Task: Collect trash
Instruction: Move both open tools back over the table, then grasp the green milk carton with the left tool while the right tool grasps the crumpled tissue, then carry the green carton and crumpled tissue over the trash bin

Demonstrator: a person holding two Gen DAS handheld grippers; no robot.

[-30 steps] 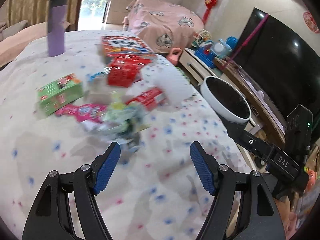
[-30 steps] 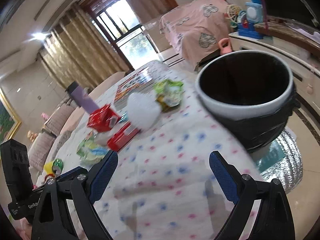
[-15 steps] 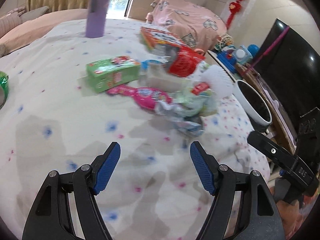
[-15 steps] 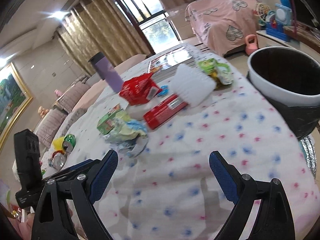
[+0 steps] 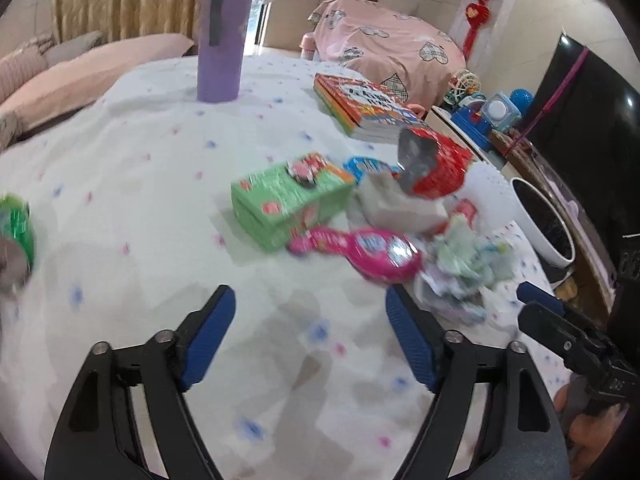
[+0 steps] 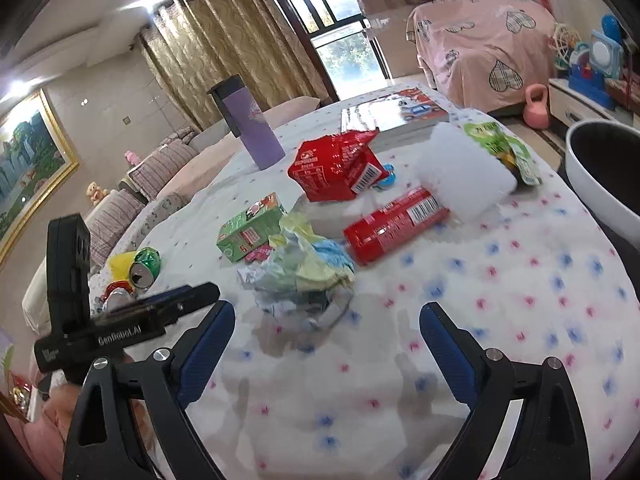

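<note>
Trash lies in a heap on the table with the dotted white cloth [image 5: 132, 184]: a green carton [image 5: 286, 200], a pink wrapper [image 5: 360, 248], a crumpled pale wrapper [image 6: 304, 268], a torn red carton [image 6: 340, 166], a red tube [image 6: 394, 224], white foam [image 6: 460, 172] and a green packet [image 6: 500, 148]. A white bin with a black liner [image 5: 542, 224] stands off the table's right edge [image 6: 604, 168]. My left gripper [image 5: 310, 332] is open and empty before the pink wrapper. My right gripper [image 6: 326, 348] is open and empty just short of the crumpled wrapper.
A purple tumbler [image 5: 222, 32] and picture books [image 5: 366, 104] stand at the back of the table. Crushed cans [image 6: 142, 268] lie at its left edge. A TV, a toy shelf and a pink-covered sofa [image 5: 384, 52] lie beyond.
Both grippers have swung left, away from the bin and towards the trash heap. The heap now sits closer in the right wrist view. Both stayed open.
</note>
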